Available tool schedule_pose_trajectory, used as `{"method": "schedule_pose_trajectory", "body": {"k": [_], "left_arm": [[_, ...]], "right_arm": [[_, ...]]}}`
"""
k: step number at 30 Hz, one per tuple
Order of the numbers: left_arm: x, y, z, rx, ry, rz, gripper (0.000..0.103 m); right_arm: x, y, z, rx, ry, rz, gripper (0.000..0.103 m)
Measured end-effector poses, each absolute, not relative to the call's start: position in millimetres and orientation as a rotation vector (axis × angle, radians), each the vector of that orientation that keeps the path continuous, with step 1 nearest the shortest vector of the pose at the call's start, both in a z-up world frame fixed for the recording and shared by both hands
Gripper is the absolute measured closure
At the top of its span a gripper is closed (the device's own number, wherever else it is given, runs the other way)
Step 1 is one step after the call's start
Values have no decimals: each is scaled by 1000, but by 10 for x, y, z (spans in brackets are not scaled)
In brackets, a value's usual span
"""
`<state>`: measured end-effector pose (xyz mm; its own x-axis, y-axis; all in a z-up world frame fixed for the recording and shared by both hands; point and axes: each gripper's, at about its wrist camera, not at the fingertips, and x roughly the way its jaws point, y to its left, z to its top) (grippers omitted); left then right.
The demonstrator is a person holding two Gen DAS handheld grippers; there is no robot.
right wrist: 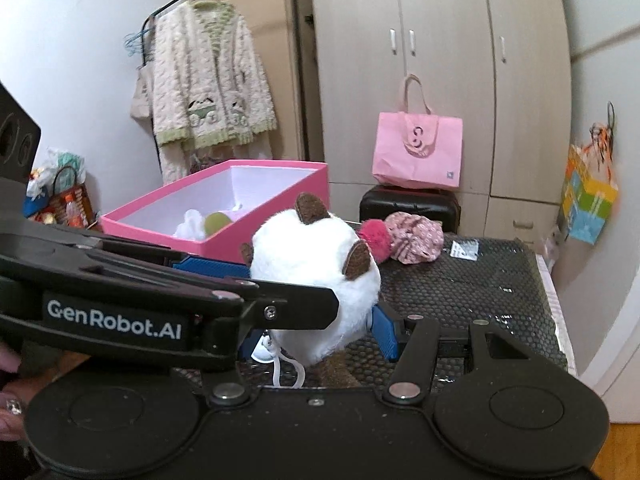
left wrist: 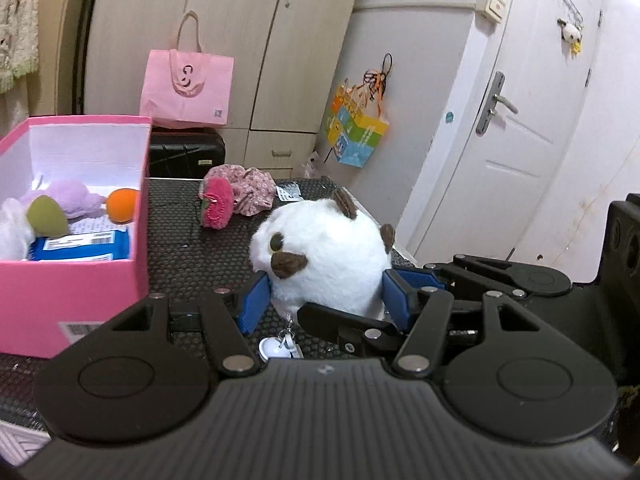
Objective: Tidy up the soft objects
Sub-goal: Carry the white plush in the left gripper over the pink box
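A round white plush toy (left wrist: pixel 320 256) with brown ears sits on the black honeycomb mat (left wrist: pixel 184 248). My left gripper (left wrist: pixel 324 300) has its blue pads on both sides of the toy's base, touching it. My right gripper (right wrist: pixel 316 328) also straddles the toy (right wrist: pixel 316 280) from the other side; my left gripper's arm (right wrist: pixel 160 304) crosses in front of it and hides its left finger. A pink box (left wrist: pixel 72 272) at the left holds a purple plush (left wrist: pixel 72 198), an orange ball (left wrist: pixel 122 205) and a green toy (left wrist: pixel 47 216). A red plush (left wrist: pixel 217 207) and floral cloth (left wrist: pixel 252 190) lie behind.
A pink tote bag (left wrist: pixel 187 88) stands on a black case (left wrist: pixel 186 156) before the wardrobe. A white door (left wrist: pixel 520 120) is at the right. A colourful gift bag (left wrist: pixel 356 128) hangs on the wall. A cardigan (right wrist: pixel 208 88) hangs at the left. The mat's far edge is behind the cloth.
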<state>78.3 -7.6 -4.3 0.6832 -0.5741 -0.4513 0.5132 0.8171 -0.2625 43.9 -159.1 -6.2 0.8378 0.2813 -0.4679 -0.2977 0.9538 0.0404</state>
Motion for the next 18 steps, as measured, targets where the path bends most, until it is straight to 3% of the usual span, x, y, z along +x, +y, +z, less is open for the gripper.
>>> {"method": "schedule_pose_trajectory", "body": {"k": [18], "left_arm": [[801,656,537,-124,361,-407,41]], "right_arm": [[820,-866,509,-94,362,548,41]]}}
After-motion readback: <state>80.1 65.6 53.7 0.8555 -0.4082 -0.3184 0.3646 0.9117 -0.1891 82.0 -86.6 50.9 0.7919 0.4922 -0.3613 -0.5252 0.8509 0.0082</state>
